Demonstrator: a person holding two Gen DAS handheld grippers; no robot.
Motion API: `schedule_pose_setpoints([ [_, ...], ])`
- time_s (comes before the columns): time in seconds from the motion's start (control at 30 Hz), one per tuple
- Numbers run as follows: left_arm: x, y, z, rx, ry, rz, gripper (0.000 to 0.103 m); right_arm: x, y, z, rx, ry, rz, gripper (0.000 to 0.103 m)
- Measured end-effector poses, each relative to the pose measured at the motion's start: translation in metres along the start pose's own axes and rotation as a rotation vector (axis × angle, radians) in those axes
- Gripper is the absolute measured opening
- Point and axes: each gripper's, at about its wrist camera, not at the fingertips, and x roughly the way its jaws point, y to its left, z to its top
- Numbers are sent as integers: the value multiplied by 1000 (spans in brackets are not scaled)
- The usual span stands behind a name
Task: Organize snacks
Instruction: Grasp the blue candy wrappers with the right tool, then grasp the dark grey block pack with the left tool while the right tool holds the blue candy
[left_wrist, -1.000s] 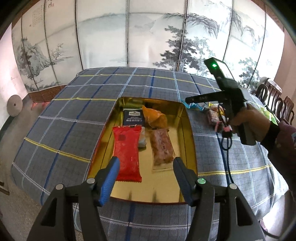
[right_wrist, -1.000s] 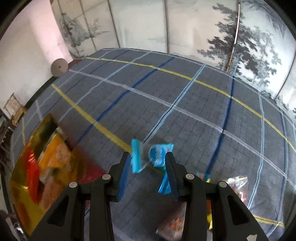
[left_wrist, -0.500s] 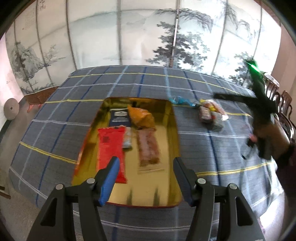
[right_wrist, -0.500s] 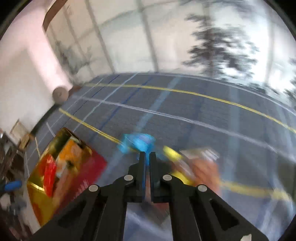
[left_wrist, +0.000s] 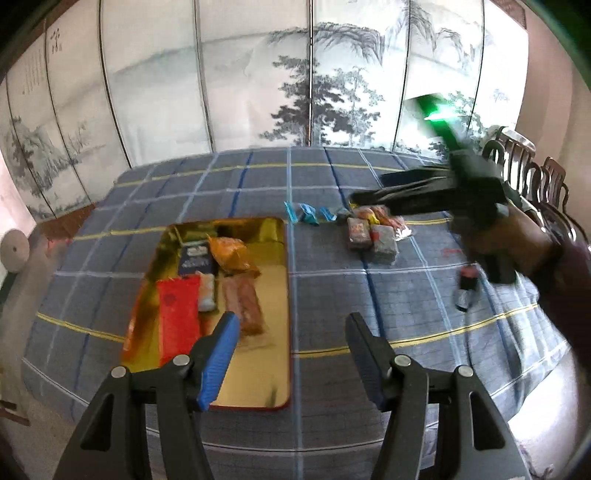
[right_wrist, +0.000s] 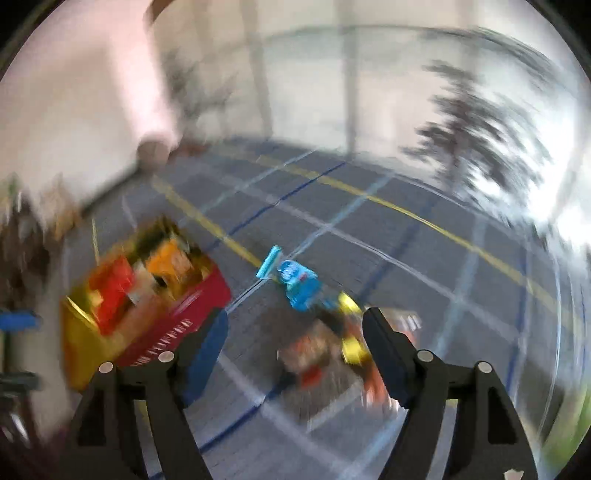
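Claws hang empty, both opening, touching nothing.

- The right wrist view is smeared by motion: the snack pile behind the opening right claw is only orange and yellow streaks, its wrappers unreadable.
- In the left wrist view the right claw is blurred.
- The tray's near edge sits behind the left claw's blue finger.
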Motion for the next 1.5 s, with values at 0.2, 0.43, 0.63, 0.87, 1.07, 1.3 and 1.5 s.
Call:
schedule_pose_setpoints([
  [0.2, 15, 20, 6, -21, 25, -7, 64, 66, 13, 26, -231, 111, 20, 73],
  [0.43, 44, 35, 7, -72, 96, -36, 64, 120, 0, 41, -190, 256, 133, 30],
  [0.63, 49, 33, 7, -75, 113, -23, 64, 71, -13, 24, -28, 144, 149, 25],
  [0.87, 45, 4, 15, -32, 119, -86, 64, -66, -60, -112, 307, -36, -96, 25],
  [1.07, 64, -39, 42, 19, 135, -214, 64, -107, -100, -232, 536, 52, -294, 26],
  [1.3, 131, -84, 75, 9, 257, -268, 64, -111, -102, -262, 602, -12, -299, 27],
  [1.5, 188, -102, 83, 14, 349, -222, 64, -118, -111, -273, 638, -62, -249, 27],
])
